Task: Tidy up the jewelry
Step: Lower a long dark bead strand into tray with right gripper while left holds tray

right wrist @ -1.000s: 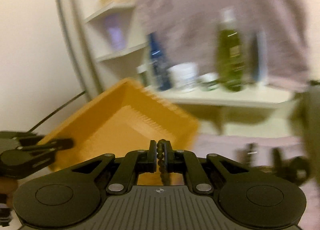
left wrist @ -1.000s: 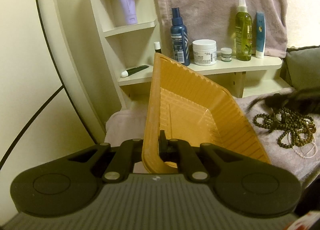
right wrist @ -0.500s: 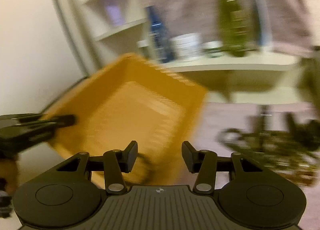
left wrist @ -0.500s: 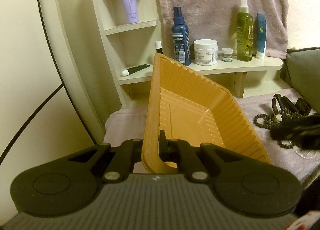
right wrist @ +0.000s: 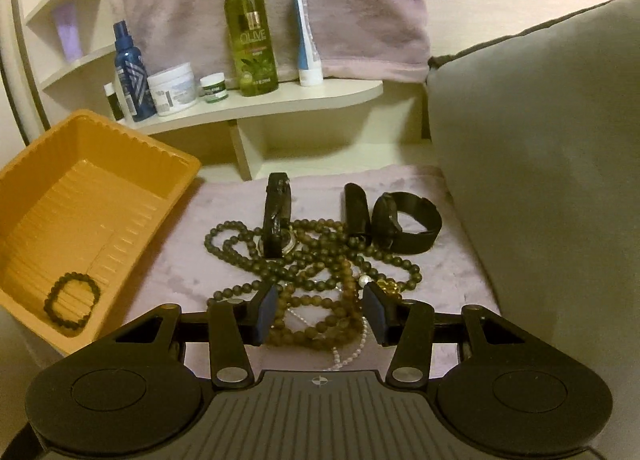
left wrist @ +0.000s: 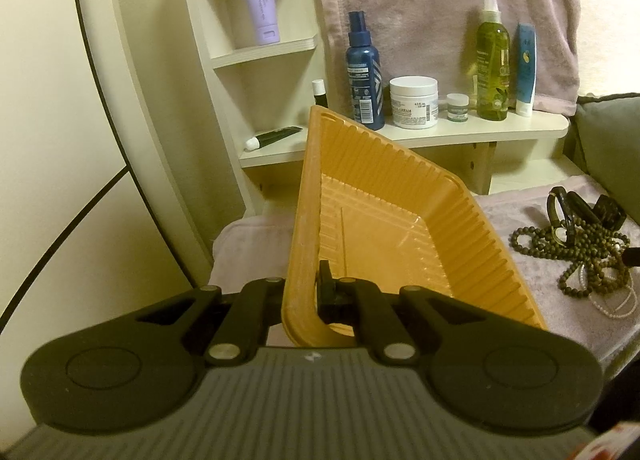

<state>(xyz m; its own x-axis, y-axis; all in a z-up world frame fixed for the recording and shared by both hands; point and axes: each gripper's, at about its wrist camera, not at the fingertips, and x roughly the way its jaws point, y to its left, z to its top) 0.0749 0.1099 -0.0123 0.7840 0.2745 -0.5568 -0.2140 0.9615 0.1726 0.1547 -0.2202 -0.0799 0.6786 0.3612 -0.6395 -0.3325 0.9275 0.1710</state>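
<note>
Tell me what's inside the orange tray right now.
The orange tray holds one dark beaded bracelet, lying in its near corner in the right wrist view. The rest of its ribbed floor shows bare; the near wall hides a strip of floor behind it.

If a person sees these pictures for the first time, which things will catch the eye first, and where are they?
First the orange tray, tilted at the left and clamped at its rim by the left gripper, with one dark bead bracelet in its low corner. Next the tangled pile of bead necklaces on the pink towel, with the right gripper open just over it.
</note>
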